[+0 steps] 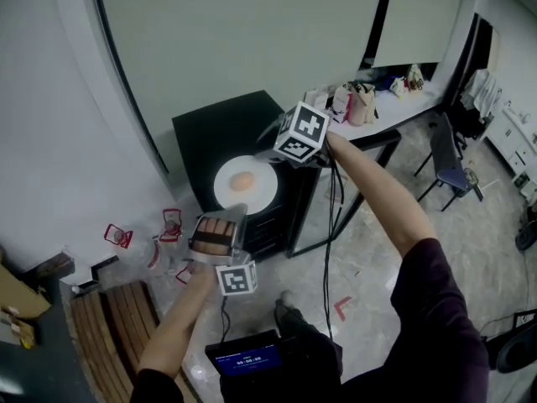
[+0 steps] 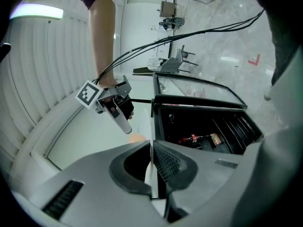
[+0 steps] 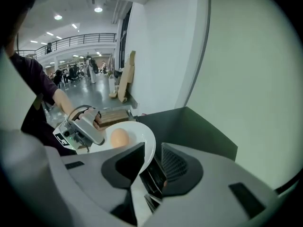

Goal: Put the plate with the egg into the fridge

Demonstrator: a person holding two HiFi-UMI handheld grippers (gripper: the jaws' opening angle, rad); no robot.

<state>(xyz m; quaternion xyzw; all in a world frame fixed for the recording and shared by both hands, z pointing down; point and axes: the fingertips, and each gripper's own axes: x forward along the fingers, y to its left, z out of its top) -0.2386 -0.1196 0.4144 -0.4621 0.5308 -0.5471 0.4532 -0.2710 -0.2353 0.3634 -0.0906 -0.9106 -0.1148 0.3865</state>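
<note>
A white plate (image 1: pixel 262 191) with a brown egg (image 1: pixel 242 181) on it hangs level over the front of the small black fridge (image 1: pixel 222 128). My left gripper (image 1: pixel 234 214) is shut on the plate's near rim. Its own view shows the thin white rim (image 2: pixel 151 156) pinched between the jaws, with the egg (image 2: pixel 137 137) beyond. My right gripper (image 1: pixel 278 160) is shut on the far right rim. The right gripper view shows the plate (image 3: pixel 138 135) and egg (image 3: pixel 119 137) running in between the jaws. The fridge door (image 2: pixel 199 90) stands open, and shelves show inside (image 2: pixel 208 126).
A bottle (image 2: pixel 193 138) and small items lie inside the fridge. Red wire-framed objects (image 1: pixel 117 235) sit on the floor at left beside a slatted wooden bench (image 1: pixel 113 321). A table with bags (image 1: pixel 369 99) and a chair (image 1: pixel 449 170) stand at the right. Cables hang from the right gripper.
</note>
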